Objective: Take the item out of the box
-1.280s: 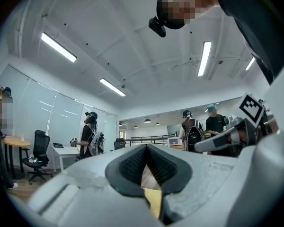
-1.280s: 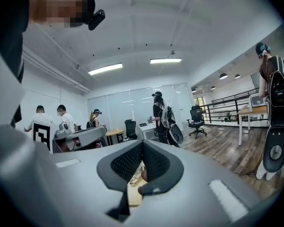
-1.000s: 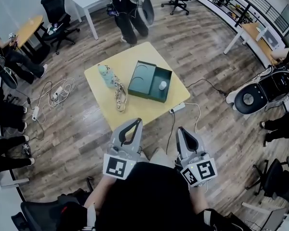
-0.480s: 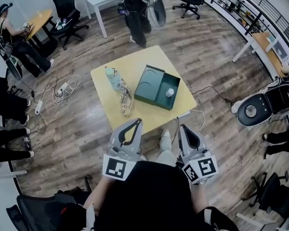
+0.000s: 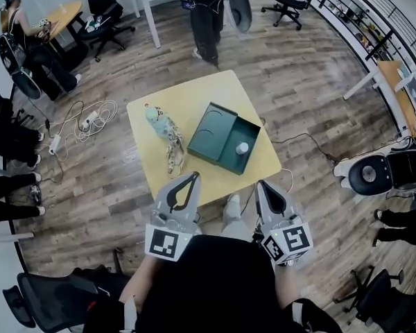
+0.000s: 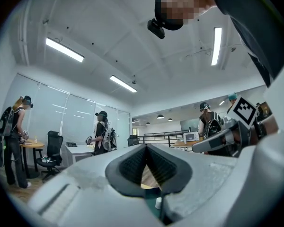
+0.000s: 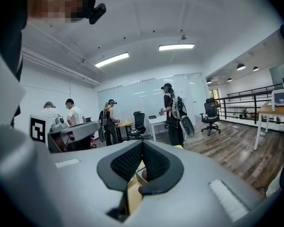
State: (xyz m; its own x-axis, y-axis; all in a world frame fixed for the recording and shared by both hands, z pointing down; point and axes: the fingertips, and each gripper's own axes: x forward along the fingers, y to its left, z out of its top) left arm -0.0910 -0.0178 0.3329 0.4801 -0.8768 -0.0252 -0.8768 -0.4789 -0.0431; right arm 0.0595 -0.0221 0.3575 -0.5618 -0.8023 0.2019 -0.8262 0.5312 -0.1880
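Note:
A dark green box (image 5: pixel 230 146) lies open on the yellow table (image 5: pixel 194 92), its lid folded out to the left. A small white item (image 5: pixel 242 148) sits in the box's right half. Both grippers are held close to the person's body, short of the table's near edge. My left gripper (image 5: pixel 193 176) is shut and holds nothing. My right gripper (image 5: pixel 262 184) is also shut and empty. In the left gripper view, the box (image 6: pixel 151 200) and the item (image 6: pixel 157 203) show through the gap under the closed jaws of the left gripper (image 6: pixel 146 146). The right gripper (image 7: pixel 142 144) points towards the table (image 7: pixel 132 193).
A pale blue bottle (image 5: pixel 154 116) with a patterned strap (image 5: pixel 172 150) lies on the table left of the box. A person (image 5: pixel 209 12) stands past the table's far edge. Cables (image 5: pixel 83 120) trail over the wooden floor at left; office chairs and desks ring the room.
The view has drawn nearer to the table, so the box sits lower and larger in it. Both grippers stay shut and in the same place near the body.

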